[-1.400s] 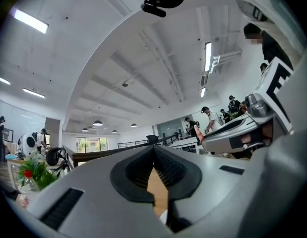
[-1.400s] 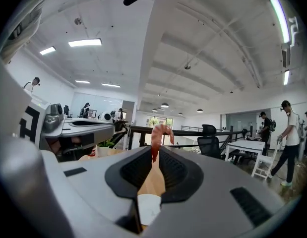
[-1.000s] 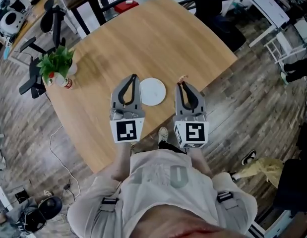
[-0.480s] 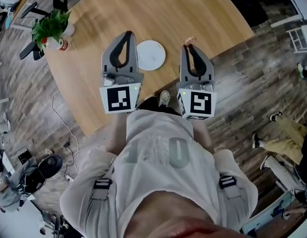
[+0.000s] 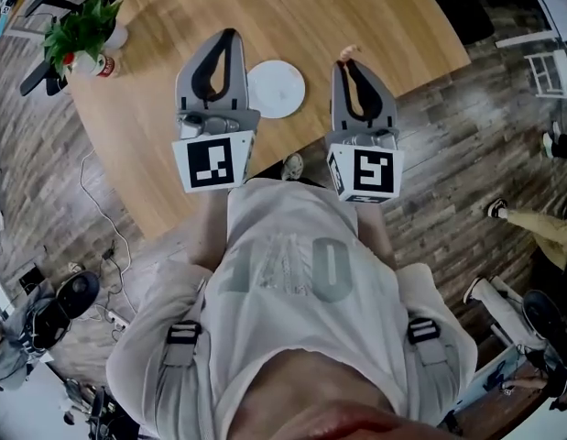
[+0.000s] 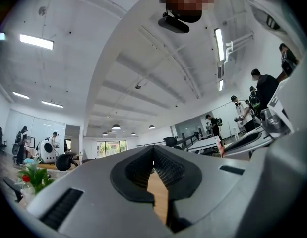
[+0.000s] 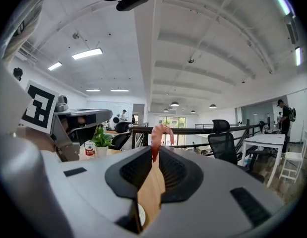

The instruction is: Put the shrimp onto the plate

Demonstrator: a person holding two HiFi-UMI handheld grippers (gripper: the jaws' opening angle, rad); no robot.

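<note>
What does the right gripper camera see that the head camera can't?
Only the right gripper view: the ceiling lights and a black railing. Only the head view: the person's shirt and the plank floor. Both: the shrimp pinched in the right gripper's jaw tips, the potted plant, and the wooden table.

bench (image 5: 356, 7): pale wood, rounded edge
plate (image 5: 276, 89): white (round), near the front edge
plant (image 5: 80, 33): potted, left edge; red can (image 5: 104, 65) just beside
</note>
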